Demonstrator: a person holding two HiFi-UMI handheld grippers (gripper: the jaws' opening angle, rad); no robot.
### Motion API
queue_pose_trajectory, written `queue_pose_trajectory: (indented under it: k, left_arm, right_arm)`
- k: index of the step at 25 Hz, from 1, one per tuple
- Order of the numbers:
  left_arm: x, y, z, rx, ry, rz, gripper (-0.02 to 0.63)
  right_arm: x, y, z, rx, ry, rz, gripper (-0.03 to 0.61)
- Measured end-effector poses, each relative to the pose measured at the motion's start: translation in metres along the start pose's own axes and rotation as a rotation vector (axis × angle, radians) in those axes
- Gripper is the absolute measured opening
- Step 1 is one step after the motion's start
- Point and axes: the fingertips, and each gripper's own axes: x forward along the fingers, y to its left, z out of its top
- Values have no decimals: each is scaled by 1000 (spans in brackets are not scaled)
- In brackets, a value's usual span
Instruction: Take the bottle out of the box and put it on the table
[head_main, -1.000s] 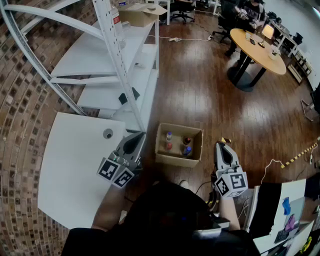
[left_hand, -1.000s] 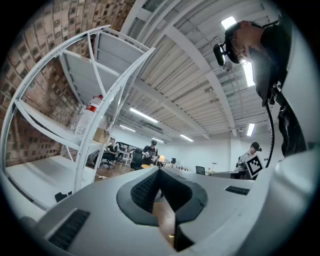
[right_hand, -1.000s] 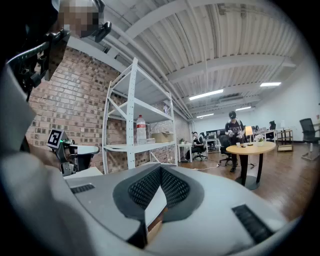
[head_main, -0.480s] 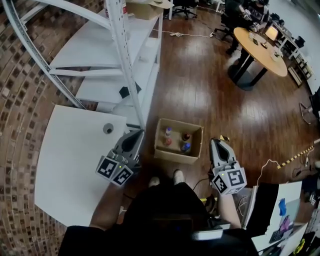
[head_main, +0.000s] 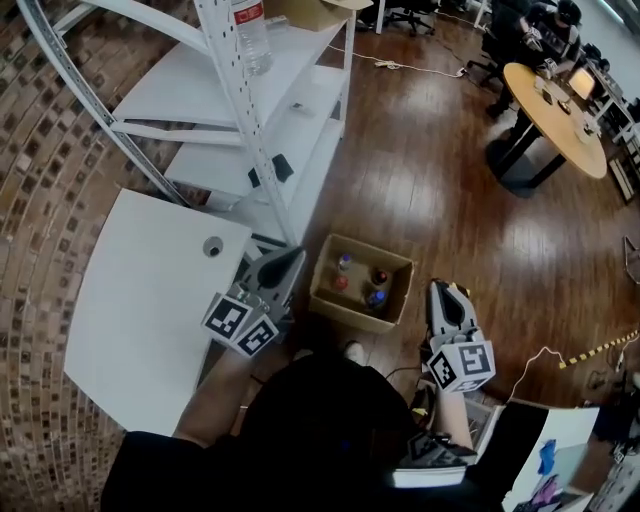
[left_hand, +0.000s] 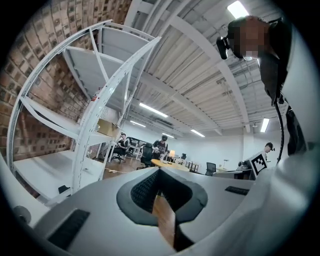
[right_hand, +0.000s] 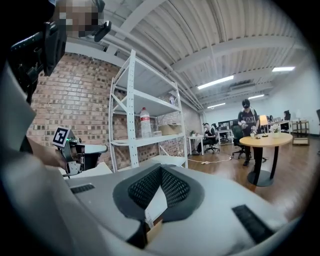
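Location type: open-plan office with an industrial, loft-style fit-out.

Reference landmark: the white metal shelving rack (head_main: 250, 120).

- Behind the rack: an exposed brick wall (head_main: 40, 200).
- In front of the rack: a dark wood plank floor (head_main: 430, 200).
- Across that floor from the rack: a round wooden table (head_main: 555, 120), seated people (head_main: 540, 25) and wheeled office chairs (head_main: 400, 15).
- Above the rack: a bare ribbed ceiling (right_hand: 200, 30) with strip lights (right_hand: 215, 82).
- Just beside the rack: a white table (head_main: 140, 310).
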Motion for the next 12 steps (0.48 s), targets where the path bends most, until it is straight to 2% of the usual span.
queue_pose_trajectory:
  k: [5, 12]
  left_arm:
    - [29, -10, -24, 11, 51, 37, 5]
    - [54, -23, -61, -3, 124, 76, 5]
  right_arm:
    - [8, -42, -26, 39, 70, 5, 2]
    - [11, -84, -48, 67, 108, 16, 2]
